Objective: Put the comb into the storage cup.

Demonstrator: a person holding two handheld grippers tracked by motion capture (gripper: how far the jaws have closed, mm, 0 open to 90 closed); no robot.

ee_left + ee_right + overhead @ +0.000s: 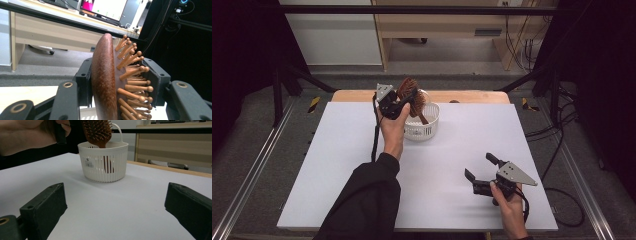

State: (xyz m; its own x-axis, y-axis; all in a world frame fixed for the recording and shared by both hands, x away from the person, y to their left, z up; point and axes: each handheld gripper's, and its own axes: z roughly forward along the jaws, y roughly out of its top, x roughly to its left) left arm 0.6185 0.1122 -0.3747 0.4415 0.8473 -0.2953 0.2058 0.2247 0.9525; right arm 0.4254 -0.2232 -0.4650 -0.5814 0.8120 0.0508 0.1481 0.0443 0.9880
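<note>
A brown wooden hairbrush [411,95] with peg bristles stands in a small white slatted basket [427,128] at the back middle of the white table; its handle reaches down inside the basket. My left gripper [408,100] is shut on the brush head [106,82], jaws pressing its back and its bristles. From the right gripper view the hairbrush [98,131] pokes up out of the basket [103,162]. My right gripper [481,167] rests open near the front right of the table, nothing between its jaws.
The white table top [337,165] ends in a wooden strip [472,96] at the back. Beyond it stand a wooden desk [442,30] and cables on the floor. A desk with a monitor [107,8] is behind in the left gripper view.
</note>
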